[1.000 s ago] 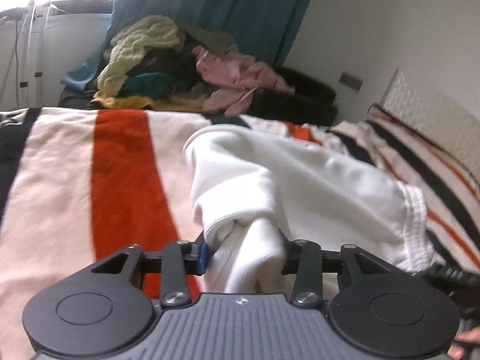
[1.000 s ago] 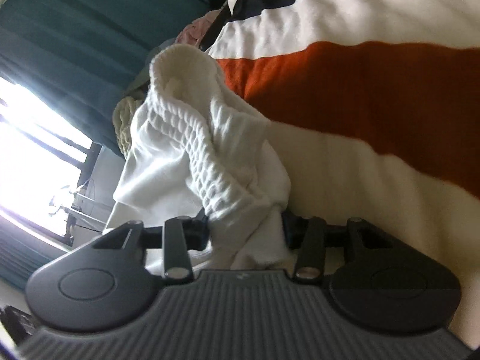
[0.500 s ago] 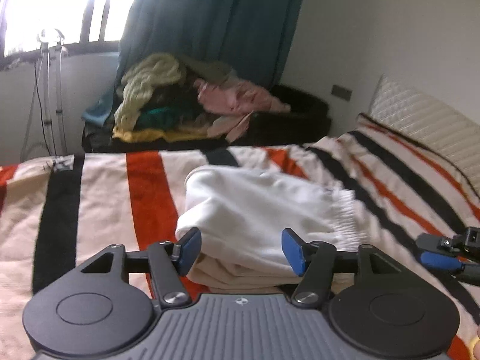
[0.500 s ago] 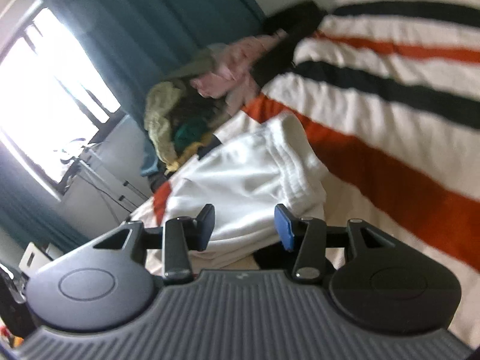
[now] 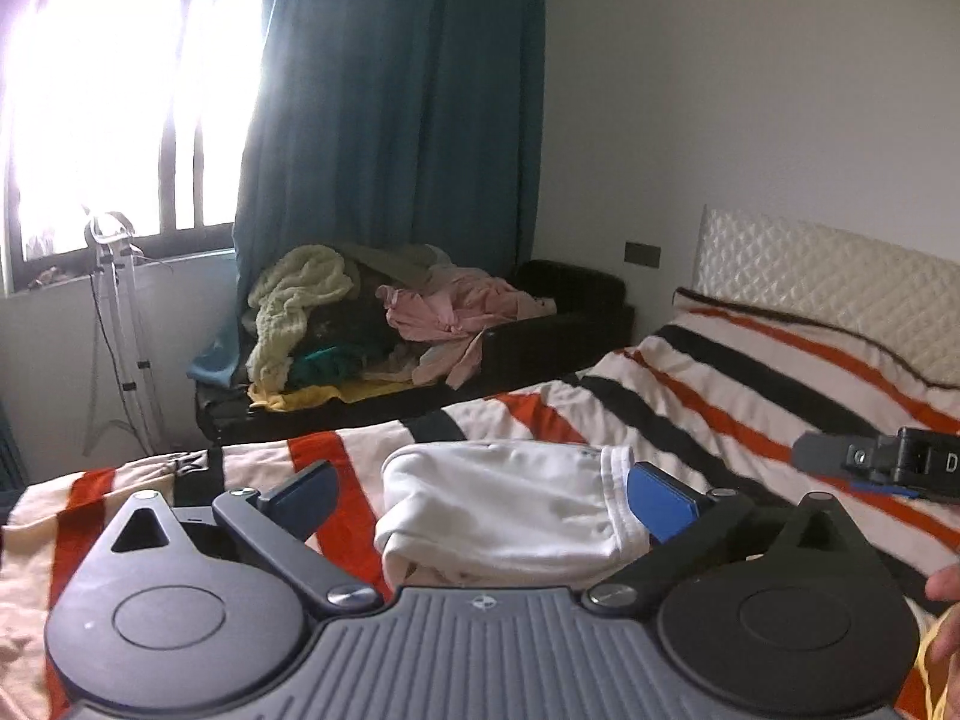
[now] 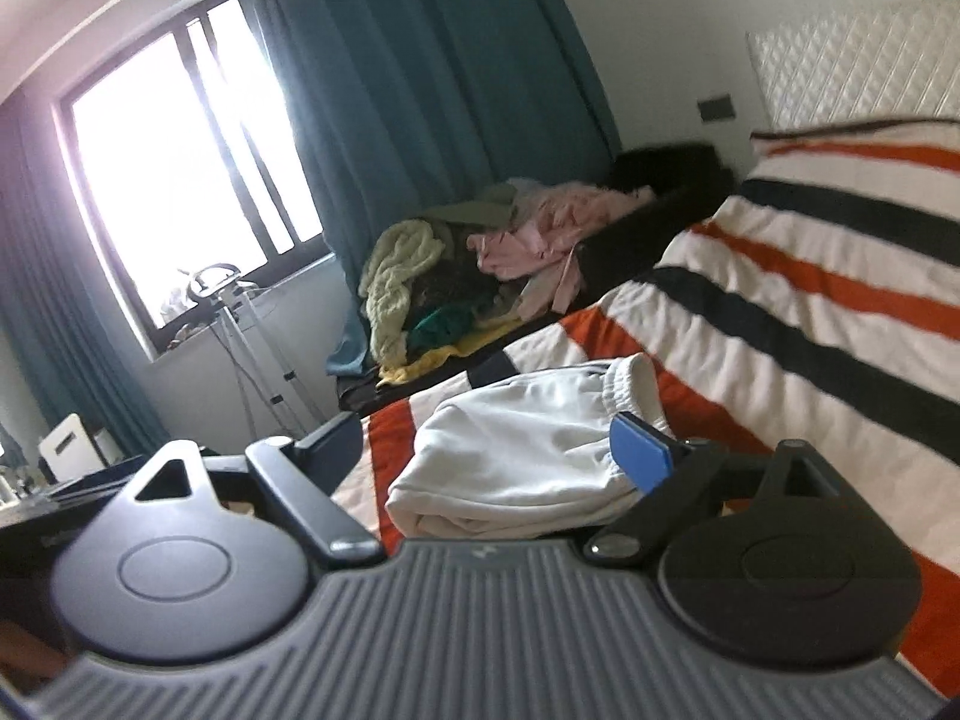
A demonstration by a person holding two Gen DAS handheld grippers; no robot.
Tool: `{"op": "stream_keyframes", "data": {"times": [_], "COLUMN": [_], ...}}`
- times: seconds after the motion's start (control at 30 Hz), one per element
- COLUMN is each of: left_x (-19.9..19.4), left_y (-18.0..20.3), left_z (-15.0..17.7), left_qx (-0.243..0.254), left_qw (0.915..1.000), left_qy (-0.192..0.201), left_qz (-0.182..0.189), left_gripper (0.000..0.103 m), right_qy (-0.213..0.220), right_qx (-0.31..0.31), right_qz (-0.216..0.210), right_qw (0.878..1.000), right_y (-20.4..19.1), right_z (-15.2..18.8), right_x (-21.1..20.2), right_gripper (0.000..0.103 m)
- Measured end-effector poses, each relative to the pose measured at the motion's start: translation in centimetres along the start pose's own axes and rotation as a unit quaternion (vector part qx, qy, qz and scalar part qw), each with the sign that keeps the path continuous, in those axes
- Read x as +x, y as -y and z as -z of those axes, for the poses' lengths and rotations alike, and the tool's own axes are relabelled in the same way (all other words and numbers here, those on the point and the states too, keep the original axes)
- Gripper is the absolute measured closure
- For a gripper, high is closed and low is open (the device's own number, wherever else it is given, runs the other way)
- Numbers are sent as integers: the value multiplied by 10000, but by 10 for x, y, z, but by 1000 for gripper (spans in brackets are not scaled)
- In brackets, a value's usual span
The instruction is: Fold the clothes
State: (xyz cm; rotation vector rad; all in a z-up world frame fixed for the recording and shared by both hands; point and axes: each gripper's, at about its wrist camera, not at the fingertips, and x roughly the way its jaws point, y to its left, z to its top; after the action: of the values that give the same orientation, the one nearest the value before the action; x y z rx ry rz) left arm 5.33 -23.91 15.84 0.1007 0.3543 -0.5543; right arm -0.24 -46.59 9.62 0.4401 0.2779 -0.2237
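A white garment [image 5: 504, 510] lies folded in a compact bundle on the striped bed cover [image 5: 720, 396], its ribbed waistband to the right. My left gripper [image 5: 483, 495] hovers above and short of it; its jaws are opening wide, and the blue pads touch no cloth. In the right wrist view the same garment [image 6: 522, 450] rests on the bed cover [image 6: 780, 324]. My right gripper [image 6: 487, 444] is also raised over it, jaws opening, with nothing pinched. One of the right gripper's fingers [image 5: 834, 456] shows at the right edge of the left wrist view.
A heap of unfolded clothes [image 5: 360, 324] covers a black sofa [image 5: 570, 312] beyond the bed, under a teal curtain [image 5: 390, 120]. A thin stand [image 5: 114, 312] is by the window. The quilted headboard [image 5: 828, 282] is at the right. A person's hand [image 5: 948, 588] shows there.
Both grippers held bunched white cloth a second ago. They let it go, opened wide and rose back from the bed. The garment now lies folded on the cover.
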Motion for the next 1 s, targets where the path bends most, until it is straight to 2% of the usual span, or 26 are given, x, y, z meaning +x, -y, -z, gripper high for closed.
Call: {"op": "stream_keyframes", "data": {"times": [0.17,0.33,0.5,0.67,1.0], "left_x": [-36,-61,-76,-78,-49], "left_y": [0,-9,-19,-24,-33], "left_z": [23,58,80,93,126], "left_qx": [-108,-297,-229,-196,-113], "left_qw": [9999,9987,9972,9971,9967], "left_qy": [119,214,331,391,88], "left_qz": [-63,-359,-631,-621,-801], "left_gripper": [0,0,0,0,0], "right_qy": [227,385,448,479,426], "right_qx": [-288,-583,-834,-980,-1154], "right_qz": [115,153,138,139,298], "right_qw": [9993,9974,9954,9939,9920], "right_y": [-5,-7,-16,-27,-37], "right_z": [30,67,96,113,135], "right_x": [-25,-38,-37,-28,-3], "right_gripper": [12,12,12,12,12]}}
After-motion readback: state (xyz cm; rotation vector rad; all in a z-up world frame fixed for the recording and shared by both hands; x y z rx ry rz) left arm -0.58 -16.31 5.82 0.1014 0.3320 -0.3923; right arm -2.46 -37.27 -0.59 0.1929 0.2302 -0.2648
